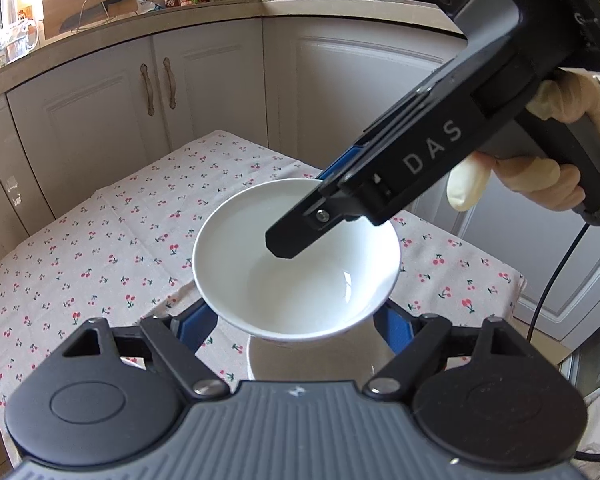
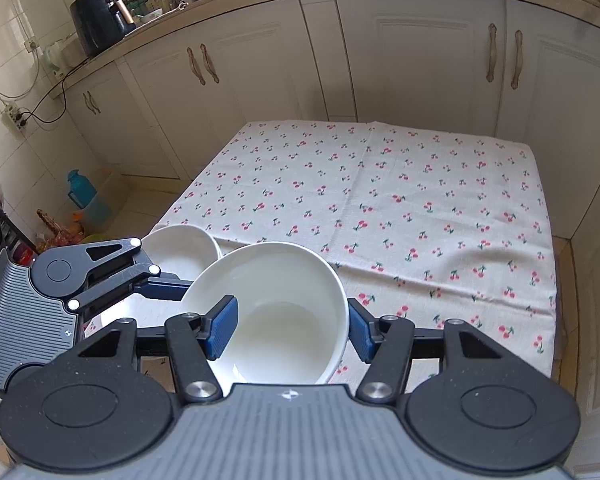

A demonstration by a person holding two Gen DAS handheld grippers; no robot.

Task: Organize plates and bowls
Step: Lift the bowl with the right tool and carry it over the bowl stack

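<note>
White bowl (image 2: 284,312) clamped at its rim by right gripper (image 2: 292,330), one pad inside, one outside; second bowl (image 1: 296,260) gripped across its sides by left gripper (image 1: 296,322). Both held above the cherry-print cloth (image 2: 400,200); cabinets (image 2: 416,60) beyond.

Two white bowls (image 2: 272,312) (image 2: 180,248); two grippers (image 2: 292,330) (image 1: 296,320); one cherry-print cloth (image 2: 380,200) covering the tabletop.

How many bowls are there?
2. One bowl is clamped by its wall in the right hand-held gripper. The other bowl is just left of it, at the left hand-held gripper. More could be hidden out of view.
</note>
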